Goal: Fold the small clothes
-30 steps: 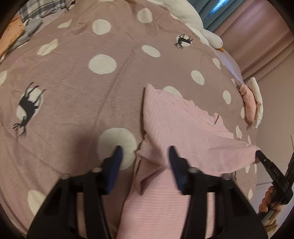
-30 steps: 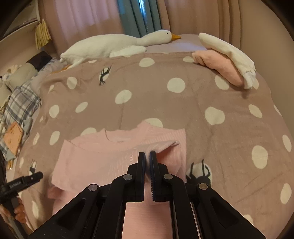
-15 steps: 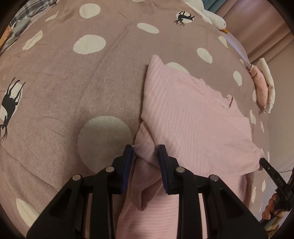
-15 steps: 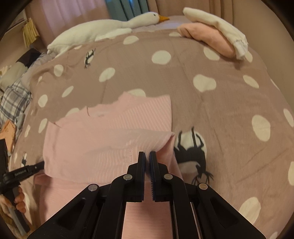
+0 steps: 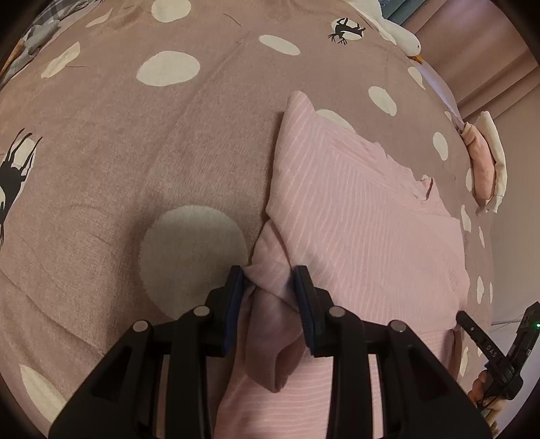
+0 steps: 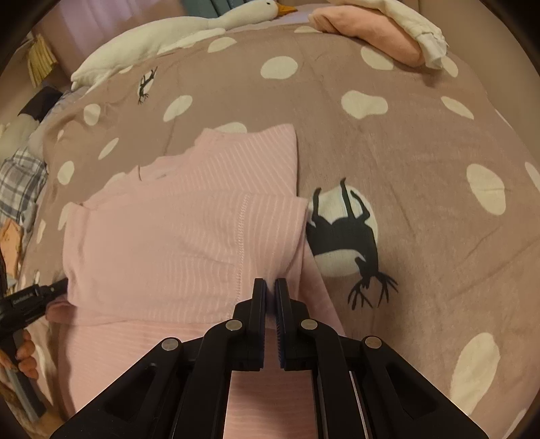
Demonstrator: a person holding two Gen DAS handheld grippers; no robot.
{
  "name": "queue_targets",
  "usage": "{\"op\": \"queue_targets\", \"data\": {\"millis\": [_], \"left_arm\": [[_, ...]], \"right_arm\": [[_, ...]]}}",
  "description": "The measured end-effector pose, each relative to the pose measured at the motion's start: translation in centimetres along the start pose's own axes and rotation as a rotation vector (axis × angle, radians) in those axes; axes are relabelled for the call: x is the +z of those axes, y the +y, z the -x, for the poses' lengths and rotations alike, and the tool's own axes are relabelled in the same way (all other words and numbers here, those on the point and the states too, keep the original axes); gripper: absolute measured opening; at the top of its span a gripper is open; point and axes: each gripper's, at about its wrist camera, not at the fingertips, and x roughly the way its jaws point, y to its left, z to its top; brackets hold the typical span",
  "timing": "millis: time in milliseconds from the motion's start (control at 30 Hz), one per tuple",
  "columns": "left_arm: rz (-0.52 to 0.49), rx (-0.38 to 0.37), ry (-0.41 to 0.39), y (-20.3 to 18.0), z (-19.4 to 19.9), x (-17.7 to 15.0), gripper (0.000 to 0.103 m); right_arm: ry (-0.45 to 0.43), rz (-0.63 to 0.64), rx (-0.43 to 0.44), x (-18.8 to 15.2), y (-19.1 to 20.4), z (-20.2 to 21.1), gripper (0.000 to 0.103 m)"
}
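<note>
the pink striped top [image 6: 175,236] lies half folded on the spotted blanket [image 6: 422,141]. left gripper [image 5: 268,293] pinches bunched fabric at its left edge; right gripper [image 6: 270,293] is clamped on the folded edge. more folds likely remain.

Bedspread [image 6: 422,141] open — folded clothes [image 6: 378,37] perhaps crowd edge.

One pink shirt [image 6: 175,236] lies on one spotted blanket [image 6: 422,141]. Beyond the shirt there is one plush goose [image 6: 189,30] and two folded garments stacked, one pink [image 6: 371,32], one white [image 6: 415,20]. Two grippers meet the shirt: left [image 5: 269,293], right [image 6: 270,297].
</note>
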Motion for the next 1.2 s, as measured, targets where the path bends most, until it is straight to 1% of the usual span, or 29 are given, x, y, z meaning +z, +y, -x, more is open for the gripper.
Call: {"op": "queue_targets", "data": {"millis": [100, 467, 700, 1000, 1200], "left_arm": [[0.005, -0.008, -0.001, 0.2, 0.0, -0.1, 0.033], [0.001, -0.004, -0.005, 0.2, 0.1, -0.2, 0.033], [-0.003, 0.002, -0.008, 0.1, 0.0, -0.2, 0.033], [-0.001, 0.000, -0.007, 0.2, -0.1, -0.2, 0.033], [0.005, -0.003, -0.004, 0.3, 0.0, -0.1, 0.033]], "right_arm": [[0.017, -0.011, -0.007, -0.3, -0.1, -0.4, 0.007], [0.021, -0.039, -0.020, -0.4, -0.6, -0.4, 0.007], [0.017, -0.075, -0.010, 0.4, -1.3, 0.2, 0.007], [0.046, -0.094, -0.008, 1.2, -0.9, -1.1, 0.007], [0.017, -0.081, -0.004, 1.2, -0.8, -1.2, 0.007]]}}
